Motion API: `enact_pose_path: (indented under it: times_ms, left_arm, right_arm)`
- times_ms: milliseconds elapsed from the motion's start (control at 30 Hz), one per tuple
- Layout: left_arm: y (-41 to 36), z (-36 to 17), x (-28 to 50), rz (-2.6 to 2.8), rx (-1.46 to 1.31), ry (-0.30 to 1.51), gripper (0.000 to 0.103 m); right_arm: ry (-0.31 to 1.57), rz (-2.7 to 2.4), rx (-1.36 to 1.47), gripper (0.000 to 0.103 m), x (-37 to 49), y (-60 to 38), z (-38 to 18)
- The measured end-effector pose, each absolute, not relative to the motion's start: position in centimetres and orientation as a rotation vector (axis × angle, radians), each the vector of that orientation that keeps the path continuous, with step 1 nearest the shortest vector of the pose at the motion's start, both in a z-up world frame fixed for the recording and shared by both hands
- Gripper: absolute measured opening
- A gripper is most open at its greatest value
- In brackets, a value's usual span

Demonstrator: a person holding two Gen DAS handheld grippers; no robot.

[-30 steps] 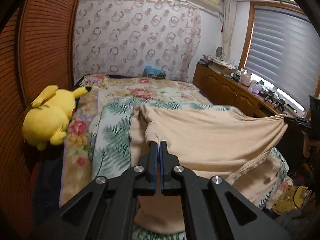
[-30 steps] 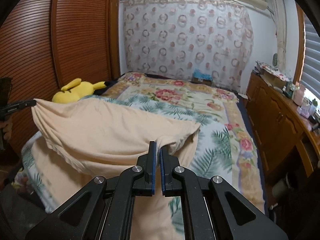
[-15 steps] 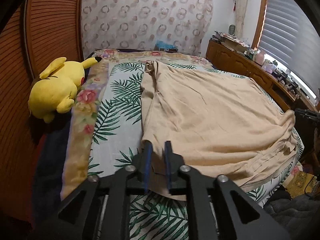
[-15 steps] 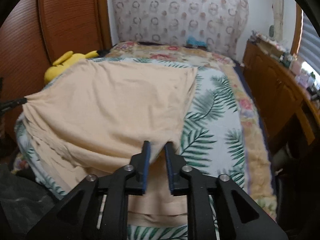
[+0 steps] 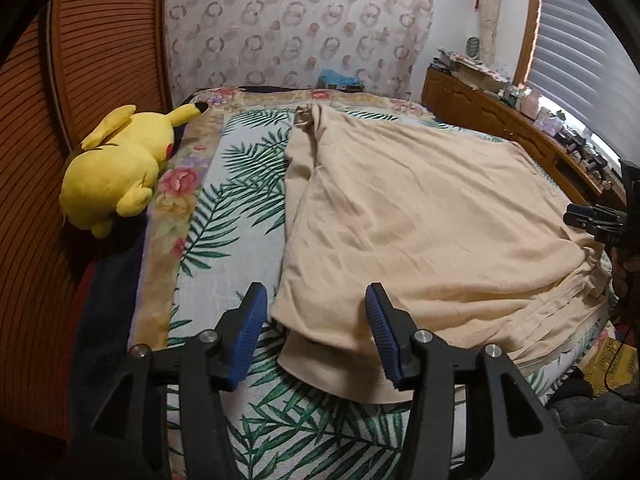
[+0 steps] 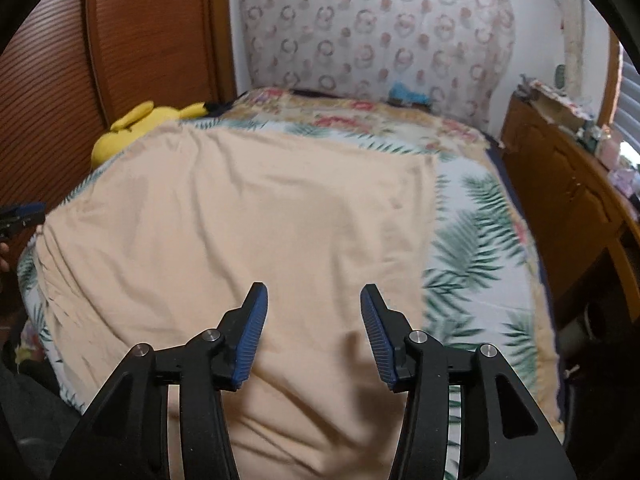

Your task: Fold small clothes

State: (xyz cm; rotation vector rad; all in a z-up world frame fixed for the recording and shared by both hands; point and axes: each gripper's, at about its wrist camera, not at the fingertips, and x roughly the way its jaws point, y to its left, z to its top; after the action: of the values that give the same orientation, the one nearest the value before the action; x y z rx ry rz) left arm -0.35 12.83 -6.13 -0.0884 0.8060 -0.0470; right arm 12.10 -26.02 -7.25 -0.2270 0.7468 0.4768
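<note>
A beige garment (image 5: 412, 216) lies spread flat on the palm-leaf bedspread (image 5: 236, 208), folded over itself, with its lower layer showing at the near edge. My left gripper (image 5: 316, 312) is open and empty, just above the garment's near left corner. In the right wrist view the same garment (image 6: 240, 232) fills the bed's left half. My right gripper (image 6: 312, 312) is open and empty above its near edge. The right gripper also shows at the far right of the left wrist view (image 5: 592, 220).
A yellow plush toy (image 5: 120, 168) lies at the bed's left edge against a wooden louvred door (image 5: 80, 80). A wooden dresser (image 5: 512, 120) with clutter runs along the right under a blinded window. A patterned curtain (image 5: 296, 28) hangs behind the bed.
Both grippers carried the garment's edge down onto the bed, then opened and let it go. The garment went from hanging stretched between them to lying flat.
</note>
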Motion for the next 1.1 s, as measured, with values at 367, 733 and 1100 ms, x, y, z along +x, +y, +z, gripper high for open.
enact_pose_path:
  times_ms: [367,733,1100]
  left_arm:
    - [13.2,-6.8,-0.5,-0.023,-0.091,0.827,0.05]
    - [14.1,-7.9,-1.3,-0.016,-0.145,0.851,0.05]
    - [13.3,-8.3,-1.4,-0.036,-0.16,0.846,0.05]
  right_arm:
    - [0.795,0.502,-0.255,0.053,13.0,-25.0,-9.8]
    - [0.795,0.511,-0.266,0.06,13.0,-24.7,-9.8]
    - [0.794,0.51,-0.264,0.06,13.0,-24.7,-9.9]
